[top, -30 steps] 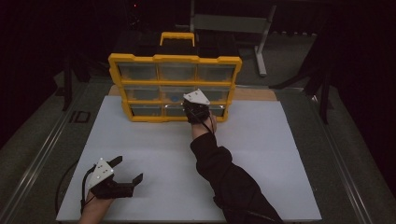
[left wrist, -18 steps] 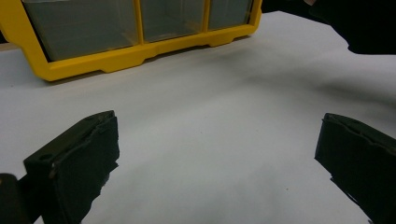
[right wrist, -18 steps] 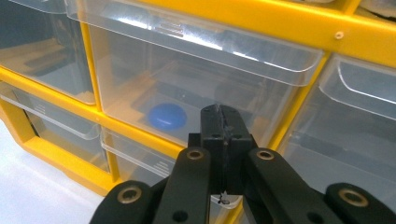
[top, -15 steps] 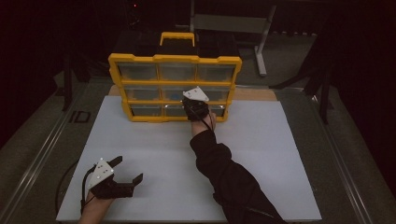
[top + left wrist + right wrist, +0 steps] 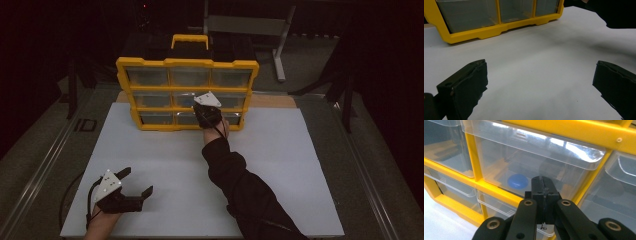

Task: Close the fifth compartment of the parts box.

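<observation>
resting near the front left corner of the white bench (image 5: 300, 165), the left tongs (image 5: 136, 183) have their jaws wide open with nothing between them. far across the bench, at its back edge, stands the yellow drawer box (image 5: 187, 63). the right tongs (image 5: 207, 120) are up against the box front, jaws shut tight with nothing held. their tip sits right at the clear middle drawer (image 5: 534, 157), just below its front lip. a blue round thing (image 5: 517, 181) lies inside that drawer, straight ahead and a little to the left in the right gripper view. the drawer runs straight back into the box, so it must be pulled toward the person. the right hand is much nearer.
</observation>
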`<state>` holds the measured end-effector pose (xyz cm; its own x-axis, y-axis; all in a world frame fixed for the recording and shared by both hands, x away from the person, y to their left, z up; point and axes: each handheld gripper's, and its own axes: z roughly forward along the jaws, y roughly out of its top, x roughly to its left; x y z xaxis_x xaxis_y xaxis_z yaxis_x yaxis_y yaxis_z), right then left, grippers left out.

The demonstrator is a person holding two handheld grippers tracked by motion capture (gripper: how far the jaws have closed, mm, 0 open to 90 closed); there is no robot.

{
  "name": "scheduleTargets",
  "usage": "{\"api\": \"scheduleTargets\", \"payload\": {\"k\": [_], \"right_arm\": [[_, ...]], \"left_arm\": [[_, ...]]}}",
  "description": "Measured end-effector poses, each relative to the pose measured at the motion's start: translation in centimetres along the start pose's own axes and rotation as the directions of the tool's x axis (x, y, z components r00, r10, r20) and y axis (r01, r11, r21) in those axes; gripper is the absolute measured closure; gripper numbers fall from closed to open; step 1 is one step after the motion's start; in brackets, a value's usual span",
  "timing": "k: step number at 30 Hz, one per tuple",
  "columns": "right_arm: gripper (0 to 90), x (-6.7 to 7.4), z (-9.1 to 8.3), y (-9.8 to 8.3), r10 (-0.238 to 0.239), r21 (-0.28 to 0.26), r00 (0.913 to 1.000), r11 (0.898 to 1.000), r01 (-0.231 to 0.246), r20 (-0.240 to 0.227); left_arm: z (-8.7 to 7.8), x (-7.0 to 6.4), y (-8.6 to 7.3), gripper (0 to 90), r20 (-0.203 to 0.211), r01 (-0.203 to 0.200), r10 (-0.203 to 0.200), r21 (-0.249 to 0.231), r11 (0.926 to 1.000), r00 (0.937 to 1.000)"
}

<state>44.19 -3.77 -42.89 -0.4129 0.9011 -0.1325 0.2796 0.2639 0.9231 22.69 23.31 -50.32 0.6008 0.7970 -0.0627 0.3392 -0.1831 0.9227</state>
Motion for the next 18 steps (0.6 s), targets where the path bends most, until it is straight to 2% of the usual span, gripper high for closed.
{"api": "scheduleTargets", "payload": {"k": [9,18], "right_arm": [[90.0,-0.01,-0.01,0.01,-0.01,0.0,0.9999,1.0,0.01,0.007],[90.0,-0.01,-0.46,0.36,0.008,-0.012,0.9999,1.0,-0.008,-0.015]], "left_arm": [[0.18,-0.05,0.09,0.0,0.001,0.001,-0.001,0.002,1.0,1.0],[0.34,0.0,0.1,0.0,-0.005,0.005,-0.005,0.006,1.0,1.0]]}}
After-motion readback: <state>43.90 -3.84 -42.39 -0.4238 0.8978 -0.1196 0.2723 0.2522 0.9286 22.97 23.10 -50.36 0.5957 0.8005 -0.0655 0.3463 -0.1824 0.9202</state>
